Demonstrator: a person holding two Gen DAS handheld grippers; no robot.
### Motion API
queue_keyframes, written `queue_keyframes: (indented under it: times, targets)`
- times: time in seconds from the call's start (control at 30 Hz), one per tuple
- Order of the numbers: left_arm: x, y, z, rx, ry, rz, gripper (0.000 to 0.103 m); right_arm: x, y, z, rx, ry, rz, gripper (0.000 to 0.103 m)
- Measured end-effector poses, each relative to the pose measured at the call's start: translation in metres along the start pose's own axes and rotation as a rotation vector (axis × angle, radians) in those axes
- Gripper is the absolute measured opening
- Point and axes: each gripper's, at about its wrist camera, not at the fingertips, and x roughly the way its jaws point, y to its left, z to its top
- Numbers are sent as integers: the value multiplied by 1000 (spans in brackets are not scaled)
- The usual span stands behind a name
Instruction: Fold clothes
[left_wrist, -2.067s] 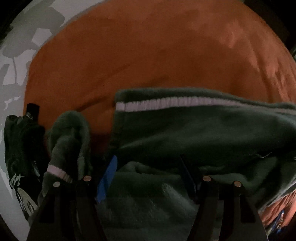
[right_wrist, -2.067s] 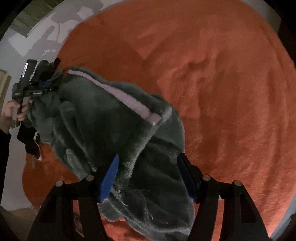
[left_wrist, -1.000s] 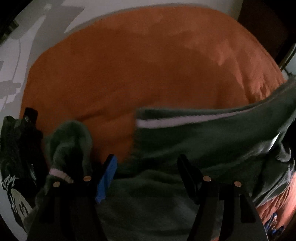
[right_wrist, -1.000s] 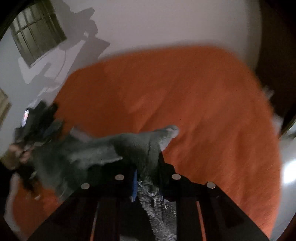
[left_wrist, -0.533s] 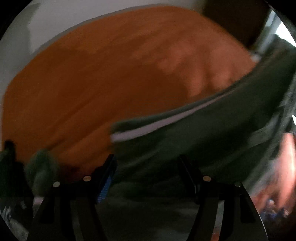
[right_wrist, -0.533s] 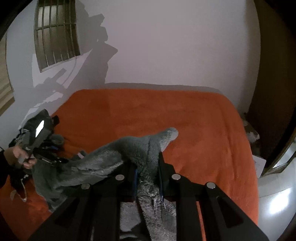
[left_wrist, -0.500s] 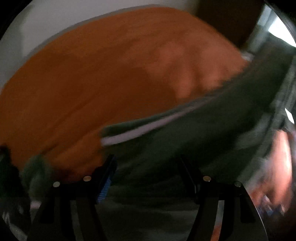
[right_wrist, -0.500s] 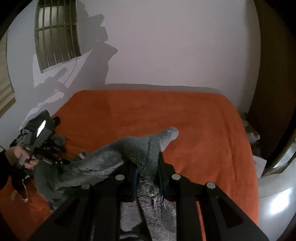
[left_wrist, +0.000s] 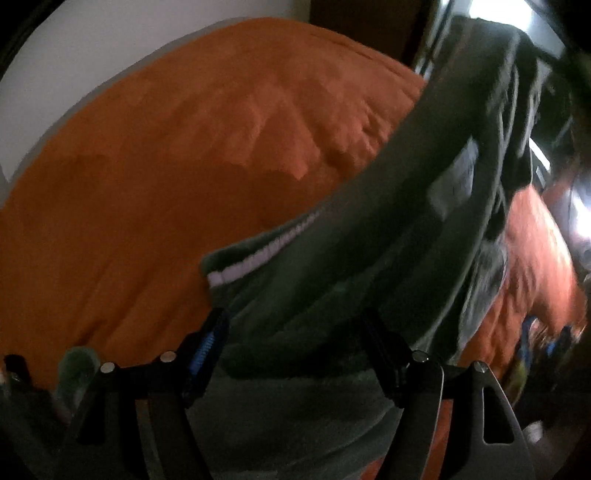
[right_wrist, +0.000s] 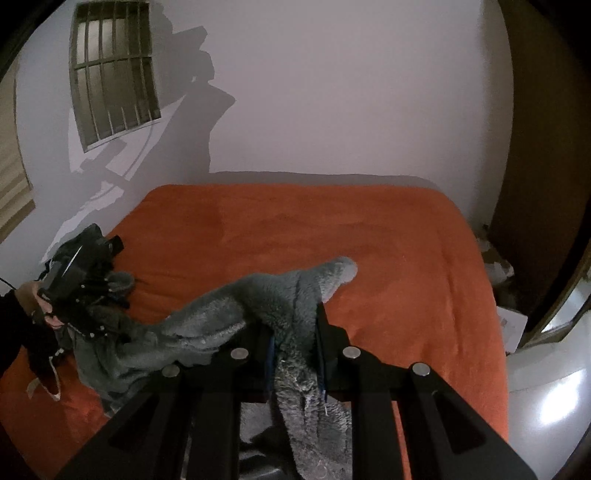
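Left wrist view: the left gripper (left_wrist: 295, 350) has its fingers spread wide, with the grey-green fleece garment (left_wrist: 351, 258) bunched between and below them. Whether any cloth is truly pinched cannot be told; the fingers look released. A white-striped cuff or hem (left_wrist: 258, 258) lies just ahead of the left finger, over the orange bed (left_wrist: 166, 166). If the cloth only rests in that gap, I judge a pull from the other side could drag it free and undo the spread. A pale sewn-in label (left_wrist: 454, 181) shows ahead and to the right; it is too blurred to read.

Right wrist view: the right gripper (right_wrist: 295, 339) is clenched on a fold of the fleece, which stretches off to the left toward the other gripper and hangs below the fingers. The thick pile could slip under tension. No writing is legible.
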Motion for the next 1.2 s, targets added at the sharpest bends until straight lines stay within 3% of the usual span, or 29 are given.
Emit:
queue_keyframes:
  times: [0.13,0.23,0.27,0.3,0.37,0.43,0.6,0.73,0.83,1.03,1.2]
  targets:
    - [36,-10,1,37,45,109,74,-3,7,-1,-16,-14,9,16]
    - [62,-15,2,49,81,114,73,-10,10,-4,-35,-27,22,16]
    - [65,-16,3,57,70,116,69,-12,11,-5,-42,-30,25,16]
    - [63,-12,4,36,43,128,43,-14,11,-6,-50,-31,25,16]
    - [51,3,9,-61,-20,153,15,-17,10,-8,-59,-31,16,16]
    - [32,19,13,-157,-96,187,14,-18,6,-9,-50,-33,0,16]
    - [-82,43,22,-415,-416,339,13,-28,-5,0,-17,-68,-30,16]
    - [-200,33,25,-612,-702,422,13,-55,1,31,-7,-175,-51,16]
    - [-283,11,29,-693,-875,465,13,-94,7,65,20,-301,-55,16]
    - [-442,-45,40,-642,-1119,572,13,-198,19,131,48,-567,-65,16]
    - [-543,-97,45,-602,-1298,676,13,-299,27,175,45,-786,-77,16]
